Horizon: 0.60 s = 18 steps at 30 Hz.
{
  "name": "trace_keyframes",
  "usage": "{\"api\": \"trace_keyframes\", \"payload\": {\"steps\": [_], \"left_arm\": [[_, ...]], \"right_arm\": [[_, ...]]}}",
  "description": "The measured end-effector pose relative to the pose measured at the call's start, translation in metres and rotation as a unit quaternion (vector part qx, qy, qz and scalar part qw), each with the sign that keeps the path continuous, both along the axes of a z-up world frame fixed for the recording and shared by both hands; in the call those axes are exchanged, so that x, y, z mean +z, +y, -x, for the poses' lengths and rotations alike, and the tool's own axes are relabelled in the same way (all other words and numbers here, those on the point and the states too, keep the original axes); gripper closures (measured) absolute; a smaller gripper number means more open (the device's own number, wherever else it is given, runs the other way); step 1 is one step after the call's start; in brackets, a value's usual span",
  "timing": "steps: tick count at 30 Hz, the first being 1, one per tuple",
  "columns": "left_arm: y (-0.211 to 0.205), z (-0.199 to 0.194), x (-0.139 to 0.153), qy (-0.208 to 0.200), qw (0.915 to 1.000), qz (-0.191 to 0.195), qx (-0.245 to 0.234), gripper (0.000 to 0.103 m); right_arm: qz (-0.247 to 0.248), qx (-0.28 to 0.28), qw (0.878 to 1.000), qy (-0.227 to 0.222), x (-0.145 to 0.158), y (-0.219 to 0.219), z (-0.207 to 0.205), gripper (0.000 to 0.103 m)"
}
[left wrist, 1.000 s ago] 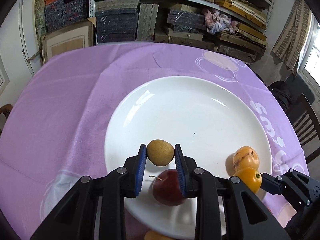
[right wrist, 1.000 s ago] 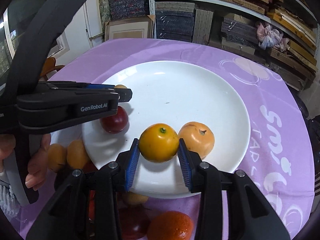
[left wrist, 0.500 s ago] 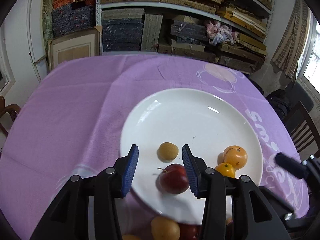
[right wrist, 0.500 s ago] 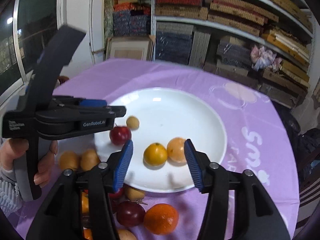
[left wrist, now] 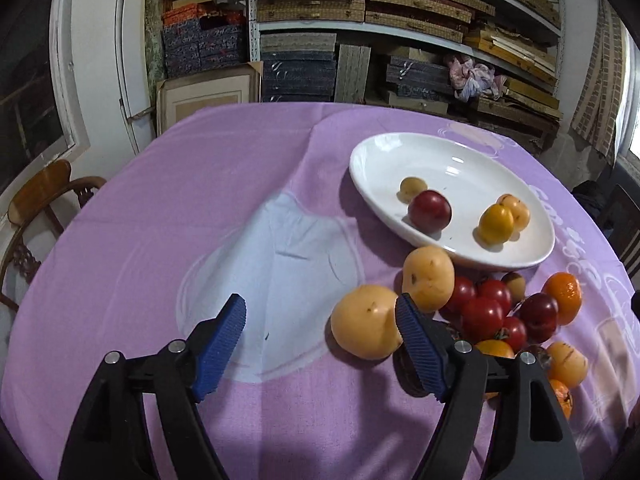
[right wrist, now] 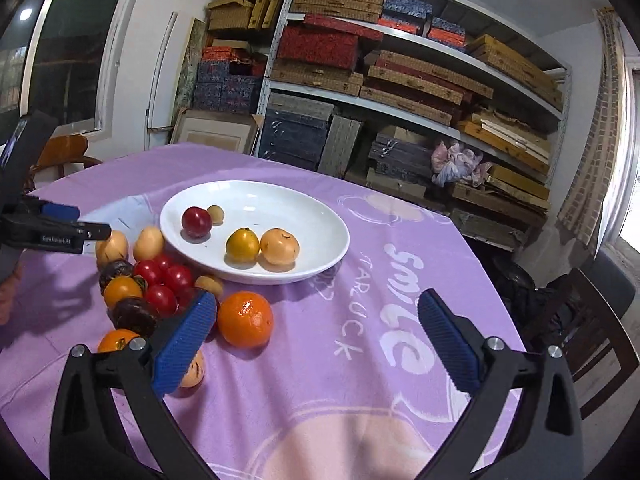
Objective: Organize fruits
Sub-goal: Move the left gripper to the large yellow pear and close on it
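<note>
A white plate [left wrist: 376, 160] [right wrist: 328, 224] holds a small tan fruit [left wrist: 413, 188], a dark red plum [left wrist: 430, 212] [right wrist: 196, 221], a yellow fruit [left wrist: 496, 223] [right wrist: 242, 245] and a pale orange fruit [left wrist: 516, 210] [right wrist: 279, 247]. A heap of loose fruit lies on the cloth in front of it: pale yellow fruits [left wrist: 366, 322], red tomatoes [left wrist: 482, 316] [right wrist: 160, 276], an orange [right wrist: 245, 319]. My left gripper [left wrist: 320, 340] is back over bare cloth, jaws opening, nothing between them. My right gripper [right wrist: 316, 332] stands wide, jaws opening, empty, just right of the orange.
The round table wears a purple cloth [left wrist: 200, 208] with white print. Shelves of boxes [right wrist: 360, 80] fill the back wall. A wooden chair [left wrist: 44, 196] stands at the left, a dark chair [right wrist: 592, 320] at the right. A hand [right wrist: 6, 292] holds the left gripper.
Both grippers opened, let go of the small tan fruit and the yellow fruit on the plate, and drew back toward the near edge; the loose heap came into view.
</note>
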<state>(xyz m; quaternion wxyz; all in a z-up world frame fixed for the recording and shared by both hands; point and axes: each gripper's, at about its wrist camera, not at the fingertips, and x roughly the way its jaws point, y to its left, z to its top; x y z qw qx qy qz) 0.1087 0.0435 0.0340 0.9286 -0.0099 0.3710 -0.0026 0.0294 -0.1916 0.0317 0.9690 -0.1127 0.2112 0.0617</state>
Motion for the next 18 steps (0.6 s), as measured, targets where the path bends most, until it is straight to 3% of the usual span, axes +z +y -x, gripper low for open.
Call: {"api": "trace_keyframes", "payload": {"steps": [3,6,12,15,18], "left_arm": [[-0.004,-0.001,-0.002,-0.008,0.9999,-0.008,-0.002,0.023],[-0.007,0.0,-0.004,-0.01,0.9998,-0.015,-0.003,0.013],[0.0,-0.008,-0.014,0.023,0.9997,0.007,0.0,0.005],[0.017,-0.012,-0.02,0.044,0.9975,0.055,0.006,0.003],[0.018,-0.008,-0.016,0.037,0.9985,0.037,0.016,0.003]], "right_arm": [[-0.013,0.002,1.0,0.012,-0.003,-0.004,-0.004,0.004],[-0.017,-0.002,1.0,0.019,-0.005,-0.006,-0.007,0.004],[-0.021,-0.009,0.999,0.041,-0.01,-0.004,-0.014,0.004],[-0.015,-0.012,0.999,0.049,-0.013,-0.003,-0.017,0.004],[-0.013,-0.011,0.998,0.055,-0.016,-0.001,-0.018,0.004]]}}
